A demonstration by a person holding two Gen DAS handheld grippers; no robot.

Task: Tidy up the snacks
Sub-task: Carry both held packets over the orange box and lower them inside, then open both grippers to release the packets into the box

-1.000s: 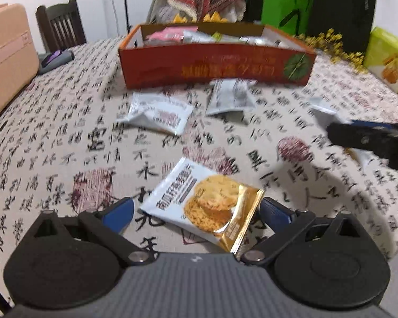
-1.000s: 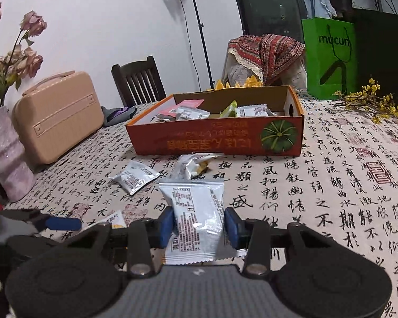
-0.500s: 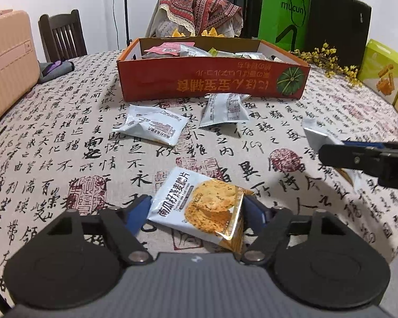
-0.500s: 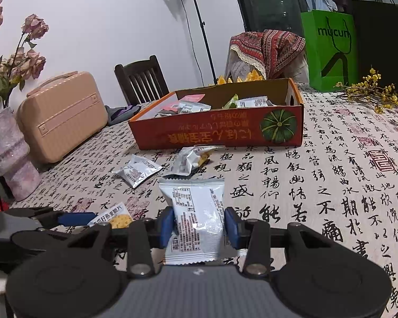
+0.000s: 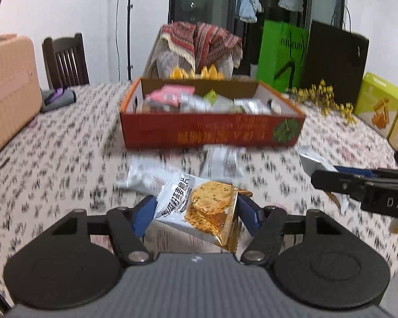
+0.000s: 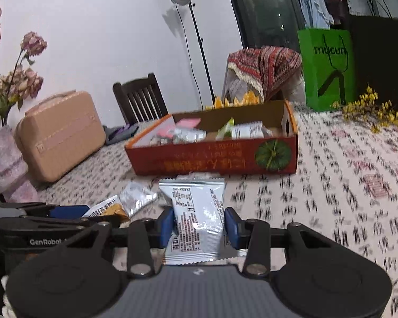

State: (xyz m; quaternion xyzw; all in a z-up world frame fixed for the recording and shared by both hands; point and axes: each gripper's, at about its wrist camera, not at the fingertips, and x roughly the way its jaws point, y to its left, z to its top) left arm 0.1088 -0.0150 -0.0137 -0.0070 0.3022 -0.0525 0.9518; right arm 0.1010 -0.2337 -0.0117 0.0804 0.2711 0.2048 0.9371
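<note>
A white-and-gold cracker packet (image 5: 207,206) hangs tilted above the table between the blue pads of my left gripper (image 5: 197,212), whose jaws are closing and press on its two sides. My right gripper (image 6: 199,222) is shut on a white snack packet (image 6: 196,206), held upright just over the cloth. In the right wrist view my left gripper (image 6: 74,212) shows at the lower left with the cracker packet (image 6: 108,209). Straight ahead stands the orange snack box (image 5: 156,132) (image 6: 199,159), with several packets inside. Two silver packets (image 5: 143,175) (image 5: 223,161) lie loose in front of it.
A round table with a calligraphy-print cloth (image 5: 66,159). A beige case (image 6: 58,135) and a vase of dried flowers (image 6: 2,159) stand at the left. Behind are a dark chair (image 6: 138,100), a green bag (image 6: 326,66), yellow flower sprigs (image 5: 323,100) and yellow-green boxes (image 5: 379,103).
My left gripper's jaws closed in on the cracker packet and raised it off the cloth. The right gripper kept its hold on the white packet and stayed roughly in place.
</note>
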